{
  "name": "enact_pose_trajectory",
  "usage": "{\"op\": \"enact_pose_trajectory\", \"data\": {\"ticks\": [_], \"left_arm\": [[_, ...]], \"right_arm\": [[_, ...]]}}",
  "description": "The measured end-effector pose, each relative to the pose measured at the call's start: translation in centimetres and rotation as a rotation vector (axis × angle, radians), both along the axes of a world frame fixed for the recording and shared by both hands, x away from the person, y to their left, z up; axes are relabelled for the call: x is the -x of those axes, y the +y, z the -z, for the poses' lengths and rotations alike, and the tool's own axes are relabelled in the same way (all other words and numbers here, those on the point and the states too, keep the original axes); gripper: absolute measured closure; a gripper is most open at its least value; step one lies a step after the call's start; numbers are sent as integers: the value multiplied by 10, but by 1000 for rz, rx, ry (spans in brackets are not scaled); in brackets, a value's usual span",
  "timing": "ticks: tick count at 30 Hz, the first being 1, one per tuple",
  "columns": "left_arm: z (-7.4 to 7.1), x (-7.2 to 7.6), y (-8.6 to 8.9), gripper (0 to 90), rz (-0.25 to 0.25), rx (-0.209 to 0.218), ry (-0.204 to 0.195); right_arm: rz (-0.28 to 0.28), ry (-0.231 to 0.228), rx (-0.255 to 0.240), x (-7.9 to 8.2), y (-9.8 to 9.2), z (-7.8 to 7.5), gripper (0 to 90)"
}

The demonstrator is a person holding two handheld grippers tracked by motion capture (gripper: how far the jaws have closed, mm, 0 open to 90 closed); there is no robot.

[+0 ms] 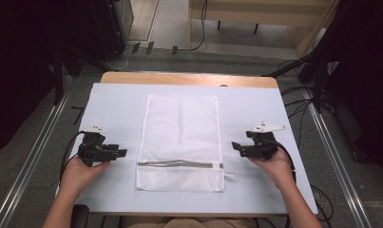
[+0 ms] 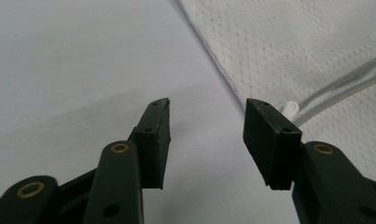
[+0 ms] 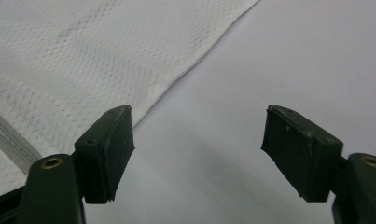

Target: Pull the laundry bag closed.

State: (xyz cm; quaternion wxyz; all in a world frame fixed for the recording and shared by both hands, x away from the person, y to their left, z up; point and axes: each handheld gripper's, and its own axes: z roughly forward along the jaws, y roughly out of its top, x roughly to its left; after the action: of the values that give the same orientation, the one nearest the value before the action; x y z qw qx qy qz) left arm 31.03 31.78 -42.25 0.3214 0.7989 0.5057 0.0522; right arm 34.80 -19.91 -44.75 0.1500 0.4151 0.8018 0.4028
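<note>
We're holding the left gripper (image 1: pixel 124 152) and right gripper (image 1: pixel 234 145) either side of the white mesh laundry bag (image 1: pixel 181 137), jaws apart, gripping nothing. Bag's lying flat mid-table on the pale blue mat (image 1: pixel 113 104), zipper (image 1: pixel 179 164) near us.

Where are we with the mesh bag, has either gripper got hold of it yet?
Done so far: nothing that shows. The white mesh bag lies flat on the table cover, its zipper near the person's edge. In hand: the left gripper and right gripper sit on either side of it, both open, jaws empty and pointed toward the bag's sides. Left: taking hold of the bag and everything after.
</note>
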Motion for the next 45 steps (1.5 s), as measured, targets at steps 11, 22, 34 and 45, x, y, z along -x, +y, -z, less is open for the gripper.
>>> {"op": "enact_pose_trajectory", "data": {"ticks": [11, 22, 34, 45], "left_arm": [[-1, 0, 0, 431, 20, 41, 14], [-5, 3, 0, 455, 28, 70, -20], [-4, 5, -2, 451, 41, 81, -21], [-6, 5, -3, 447, 42, 83, -25]], "right_arm": [[-21, 22, 3, 1, 3, -2, 326], [-25, 46, 12, 3, 5, -6, 446], [-26, 45, -8, 7, 11, -12, 507], [-48, 48, -4, 10, 23, -17, 539]]}}
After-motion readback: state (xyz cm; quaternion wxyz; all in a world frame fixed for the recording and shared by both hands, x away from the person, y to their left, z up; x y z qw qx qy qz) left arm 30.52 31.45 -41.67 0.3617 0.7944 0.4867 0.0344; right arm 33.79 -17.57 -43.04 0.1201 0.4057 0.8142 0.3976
